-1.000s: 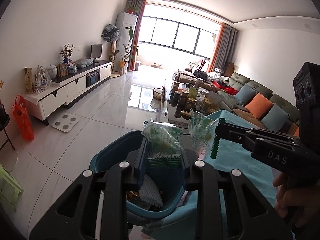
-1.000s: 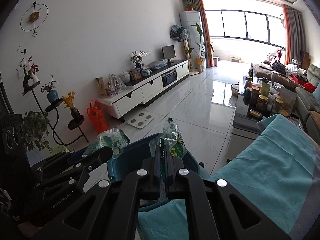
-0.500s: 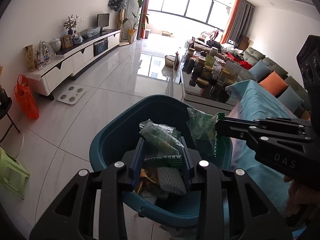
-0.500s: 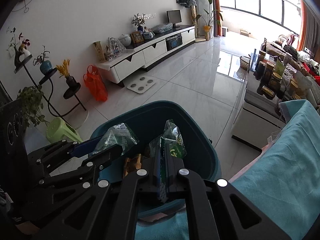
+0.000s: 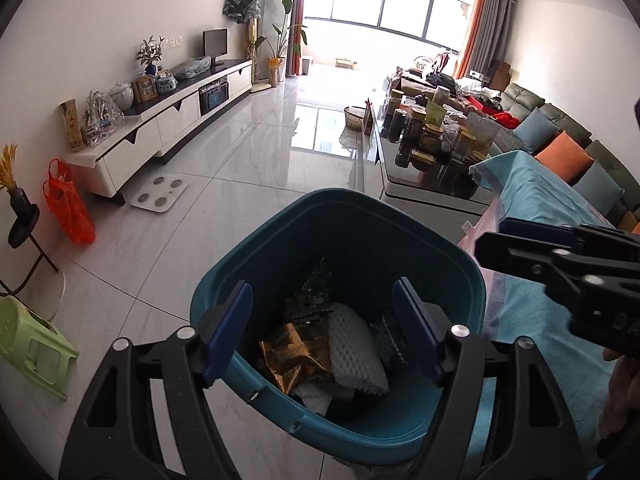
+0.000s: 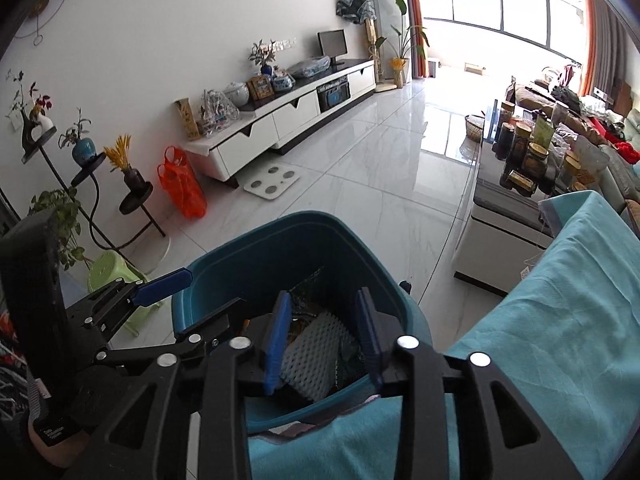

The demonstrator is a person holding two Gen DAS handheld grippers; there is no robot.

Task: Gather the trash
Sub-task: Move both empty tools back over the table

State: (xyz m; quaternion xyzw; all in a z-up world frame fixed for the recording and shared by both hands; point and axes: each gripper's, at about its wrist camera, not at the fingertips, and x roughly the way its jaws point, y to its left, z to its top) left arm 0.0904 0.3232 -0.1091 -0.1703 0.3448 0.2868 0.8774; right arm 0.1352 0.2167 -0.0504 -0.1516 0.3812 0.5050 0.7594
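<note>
- Both hand-held black grippers with blue pads hung over a teal plastic waste bin [image 5: 280,240] standing on the glossy white tile floor [image 5: 240,168] of a living room, beside a table draped in a turquoise cloth [image 6: 560,320].
- The left gripper [image 5: 324,320] had its jaws spread wide and opening, nothing between the pads; the bin's contents showed through the gap.
- The right gripper [image 6: 324,336] had its jaws parted and opening, gripping nothing.
- Trash lay in the bin's bottom: a white foam fruit net [image 5: 356,352], a crumpled gold foil wrapper [image 5: 296,352] beside it, and a dark green printed wrapper [image 5: 316,292] behind them.
- A long white TV cabinet [image 6: 288,120] ran along the far wall, an orange mesh bag [image 6: 182,184] near its end.
</note>
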